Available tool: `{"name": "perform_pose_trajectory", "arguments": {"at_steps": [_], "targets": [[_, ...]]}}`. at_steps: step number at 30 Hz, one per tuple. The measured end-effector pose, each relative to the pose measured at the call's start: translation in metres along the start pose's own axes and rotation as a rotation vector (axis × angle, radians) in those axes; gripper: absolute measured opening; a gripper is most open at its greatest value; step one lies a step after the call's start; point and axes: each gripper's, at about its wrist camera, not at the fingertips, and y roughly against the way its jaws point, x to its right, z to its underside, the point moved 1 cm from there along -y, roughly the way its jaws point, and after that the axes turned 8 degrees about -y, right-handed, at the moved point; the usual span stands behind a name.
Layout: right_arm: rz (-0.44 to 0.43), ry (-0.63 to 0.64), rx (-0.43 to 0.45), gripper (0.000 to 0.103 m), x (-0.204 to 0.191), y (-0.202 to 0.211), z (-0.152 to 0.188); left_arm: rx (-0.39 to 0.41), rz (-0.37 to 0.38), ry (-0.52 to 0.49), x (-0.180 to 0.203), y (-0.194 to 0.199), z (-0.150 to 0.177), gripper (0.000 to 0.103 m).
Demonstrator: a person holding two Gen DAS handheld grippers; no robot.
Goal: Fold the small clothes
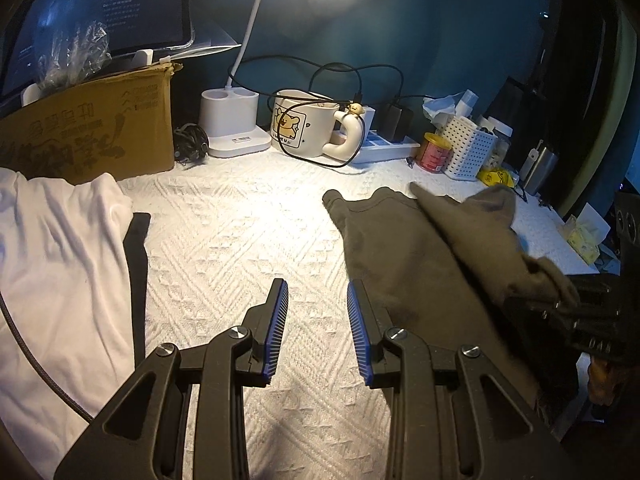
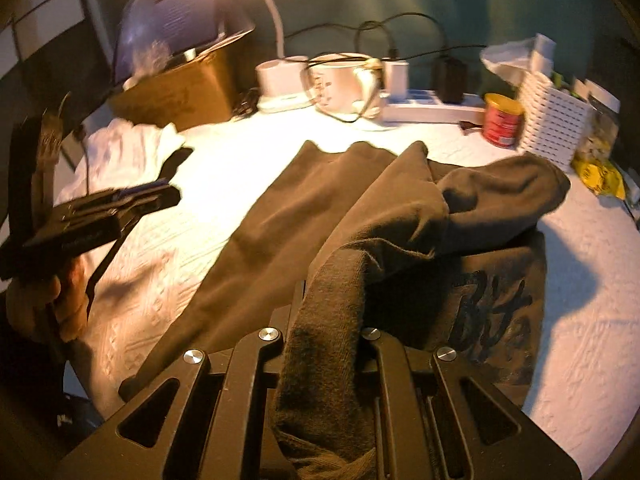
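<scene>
A dark olive shirt (image 1: 400,248) lies on the white textured table cover (image 1: 240,220), with one sleeve lifted and folded over its body. My right gripper (image 2: 334,292) is shut on that sleeve's cuff, and the fabric drapes over and hides its fingers. It also shows at the right edge of the left wrist view as the right gripper (image 1: 560,304). My left gripper (image 1: 317,284) stands open just left of the shirt's edge, with nothing between its blue pads. In the right wrist view the shirt (image 2: 304,200) shows dark print lettering, and the left gripper (image 2: 168,196) hovers to its left.
A white garment (image 1: 60,260) lies at the left over something black (image 1: 136,264). Along the back stand a cardboard box (image 1: 92,128), a lamp base (image 1: 236,124), a mug (image 1: 304,124) tangled in cable, a power strip (image 1: 384,148), a red can (image 1: 434,152) and a white basket (image 1: 470,148).
</scene>
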Motion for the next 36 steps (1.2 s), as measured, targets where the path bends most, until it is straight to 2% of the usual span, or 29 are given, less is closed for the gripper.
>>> {"name": "perform_pose_trajectory", "arguments": {"at_steps": [3,10,12,14,16,20,23,26,32,36], "targets": [[-0.025,0.035,-0.043,0.012,-0.014,-0.005,0.006,0.001,-0.003,0.000,0.000,0.002,0.000,0.030],[-0.059,0.099,-0.070,0.012,-0.040,-0.001,0.018,-0.014,-0.017,0.021,-0.002,0.008,0.003,0.030],[-0.073,0.084,-0.077,0.019,-0.041,0.001,0.020,-0.017,-0.019,0.020,-0.001,0.011,0.004,0.030],[-0.109,0.070,-0.093,0.045,-0.044,0.002,0.023,-0.020,-0.023,0.021,-0.001,0.014,0.006,0.030],[-0.146,0.086,-0.089,0.052,-0.052,0.007,0.026,-0.024,-0.028,0.022,0.000,0.017,0.006,0.030],[-0.193,0.138,-0.095,0.052,-0.067,0.016,0.036,-0.022,-0.035,0.022,0.002,0.025,0.005,0.030],[-0.269,0.171,-0.099,0.052,-0.078,0.028,0.043,-0.027,-0.043,0.016,0.006,0.028,0.003,0.030],[-0.266,0.225,-0.077,0.052,-0.088,0.040,0.050,-0.021,-0.045,0.000,0.014,0.031,-0.002,0.030],[-0.259,0.154,-0.025,0.052,-0.063,0.059,0.047,-0.011,-0.031,-0.040,0.036,0.033,-0.014,0.030],[-0.220,0.095,0.025,0.052,-0.034,0.071,0.042,-0.020,-0.019,-0.073,0.051,0.027,-0.023,0.030]]}}
